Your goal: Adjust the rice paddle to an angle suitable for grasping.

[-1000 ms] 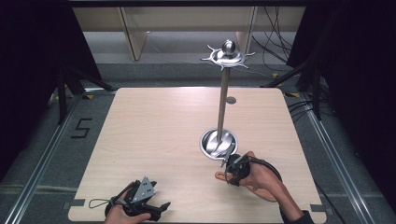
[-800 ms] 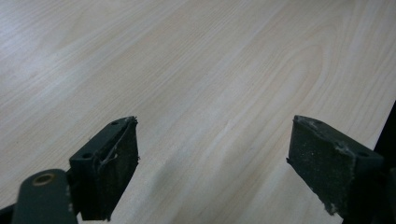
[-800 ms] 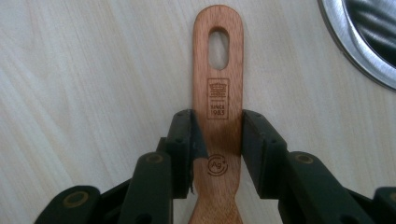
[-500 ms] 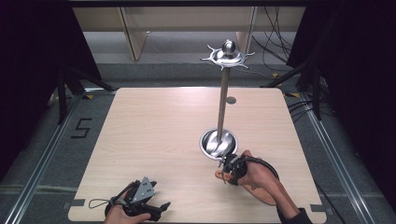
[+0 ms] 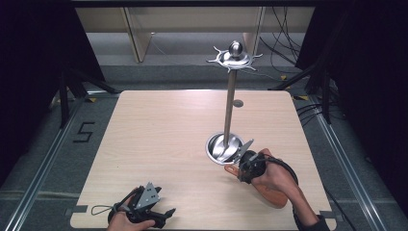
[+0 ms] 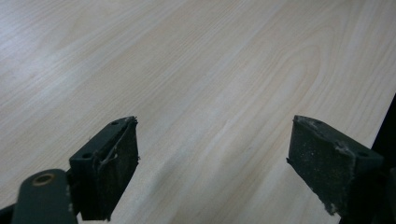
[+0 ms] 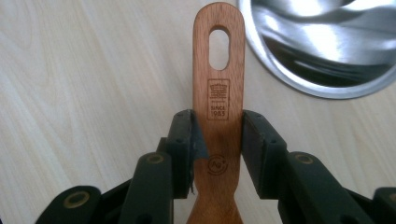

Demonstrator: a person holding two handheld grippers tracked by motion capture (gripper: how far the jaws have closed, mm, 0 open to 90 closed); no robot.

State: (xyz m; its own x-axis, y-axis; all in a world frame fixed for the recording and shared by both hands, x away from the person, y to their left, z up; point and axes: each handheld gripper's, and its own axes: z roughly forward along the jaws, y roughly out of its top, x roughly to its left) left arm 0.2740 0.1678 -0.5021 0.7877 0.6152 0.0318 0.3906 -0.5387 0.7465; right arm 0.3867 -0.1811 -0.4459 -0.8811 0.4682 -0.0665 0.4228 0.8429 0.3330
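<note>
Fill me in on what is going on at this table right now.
A person works at a wooden table with a hand-held gripper in each hand. The right hand-held gripper is shut on the handle of a wooden spatula, whose slotted end points toward the round base of a tall metal stand. The left hand-held gripper is open and holds nothing, low over bare wood near the table's front edge.

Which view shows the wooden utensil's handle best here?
The right gripper view: the handle stands close up between the right gripper's shut jaws, its hanging slot and stamp legible. In the high view it is small, mostly hidden under the hand.
</note>
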